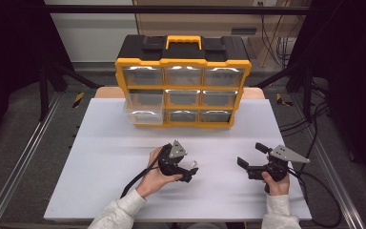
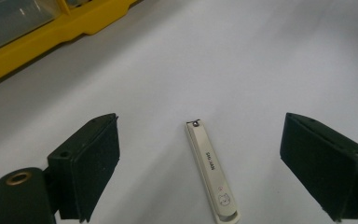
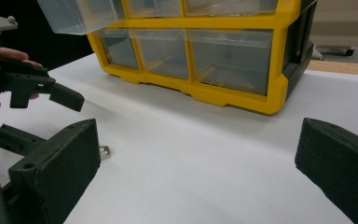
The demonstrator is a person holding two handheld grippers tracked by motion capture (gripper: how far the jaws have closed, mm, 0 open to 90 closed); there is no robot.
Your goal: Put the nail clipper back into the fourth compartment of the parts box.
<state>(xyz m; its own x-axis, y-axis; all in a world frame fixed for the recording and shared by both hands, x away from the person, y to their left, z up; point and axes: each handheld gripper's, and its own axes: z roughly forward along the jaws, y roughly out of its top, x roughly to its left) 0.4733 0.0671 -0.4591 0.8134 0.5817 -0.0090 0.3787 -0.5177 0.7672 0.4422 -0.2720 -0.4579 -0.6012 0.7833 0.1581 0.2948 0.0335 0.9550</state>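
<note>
A slim white nail clipper [image 2: 213,175] lies flat on the white table, between the wide-apart jaws of my left gripper [image 2: 201,125], which is open and not touching it. From above, the clipper [image 1: 193,164] shows as a small pale piece at the tips of the left gripper [image 1: 191,170], near the table's middle front. My right gripper [image 1: 251,155] is open at the front right, jaws pointing left, nothing between them. In the right gripper view, its jaws [image 3: 199,126] frame bare table, with the clipper's end [image 3: 105,150] peeking past the left jaw.
A yellow and black drawer organizer [image 1: 183,61] with clear drawers stands at the back centre of the table [image 1: 100,191]. Its left middle drawer [image 1: 144,107] is pulled out and looks empty. Cables trail off the front and right edges. Bare table lies between the organizer and both grippers.
</note>
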